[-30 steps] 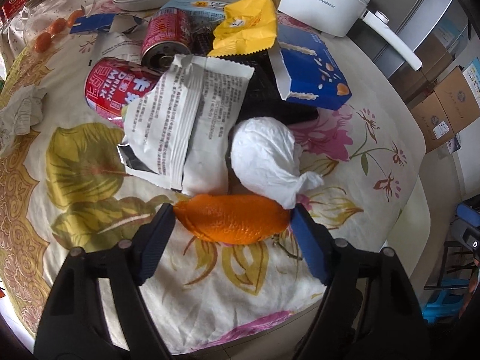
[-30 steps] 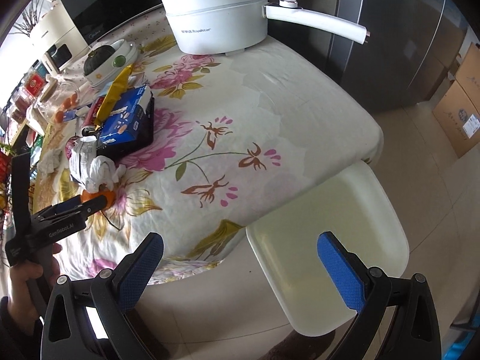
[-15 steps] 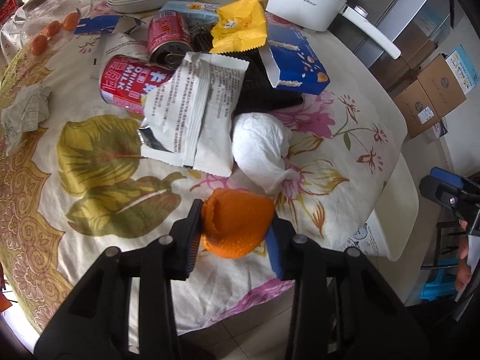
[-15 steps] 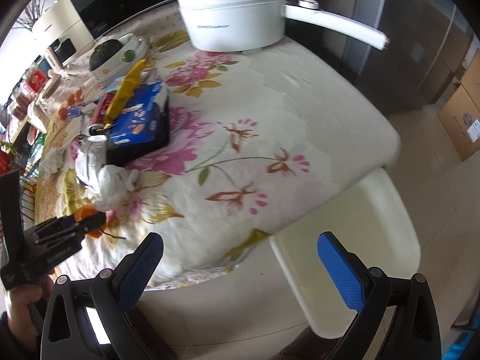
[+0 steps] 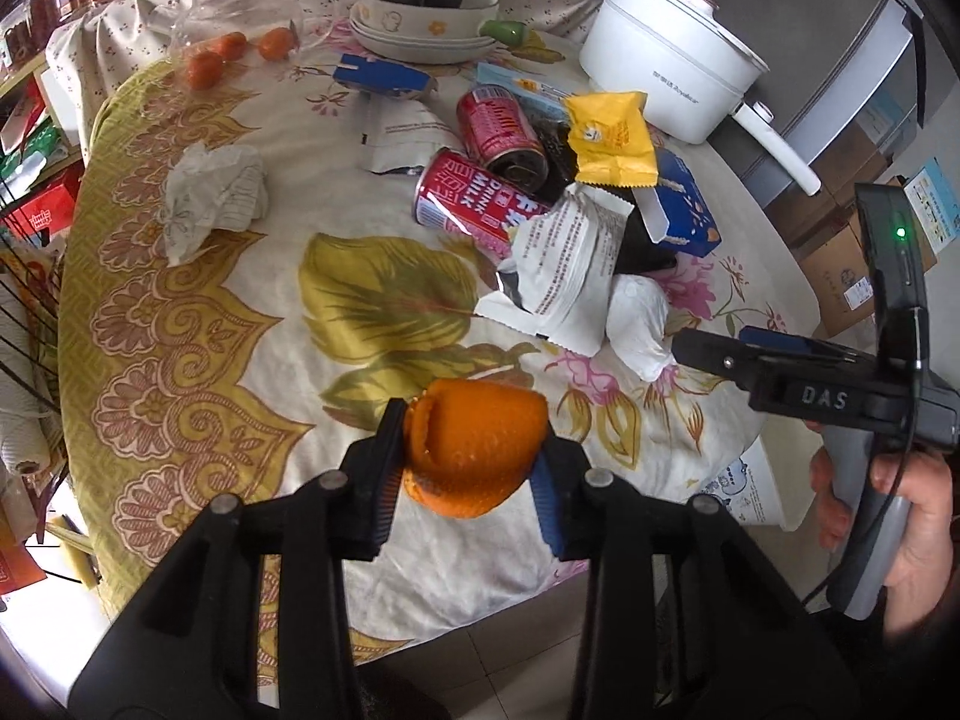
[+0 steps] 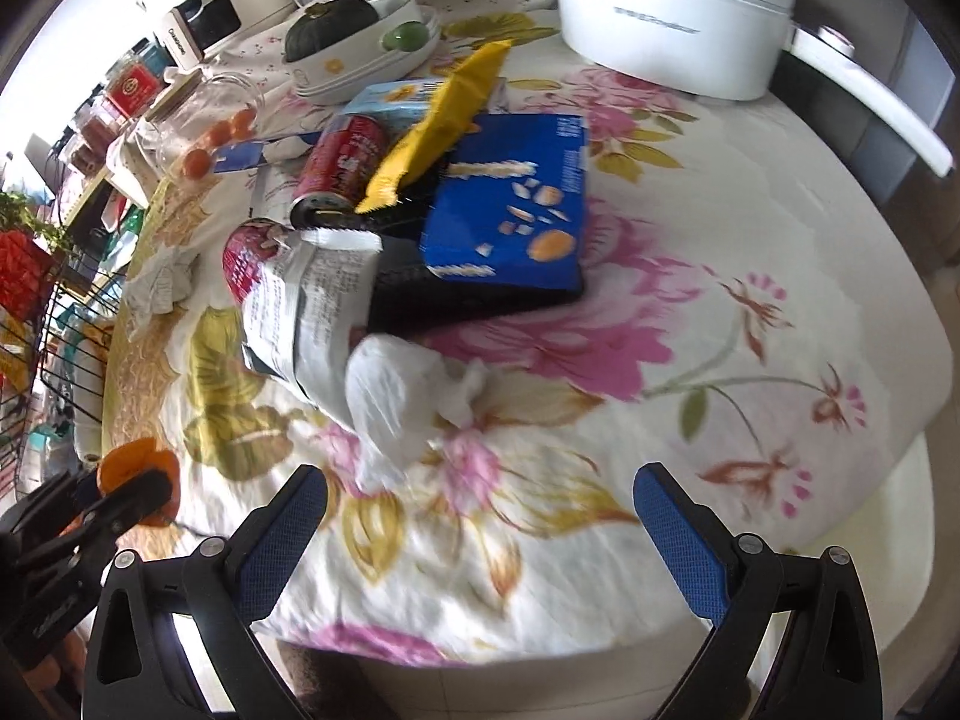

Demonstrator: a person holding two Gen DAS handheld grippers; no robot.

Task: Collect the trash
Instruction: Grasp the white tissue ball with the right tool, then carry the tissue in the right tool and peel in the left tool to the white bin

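One piece of orange peel sits pinched between the pads of the left gripper, curled with its open side up, lifted above the flowered tablecloth near the table's edge. Ahead of that gripper lie a white printed wrapper, a knotted white bag, two red cans, a yellow packet and a blue box; a crumpled paper lies further left. The right gripper, tipped steeply downward, hovers with jaws wide apart and nothing between them, having narrowed only slightly; the white bag lies just ahead of it. A hand grips its handle.
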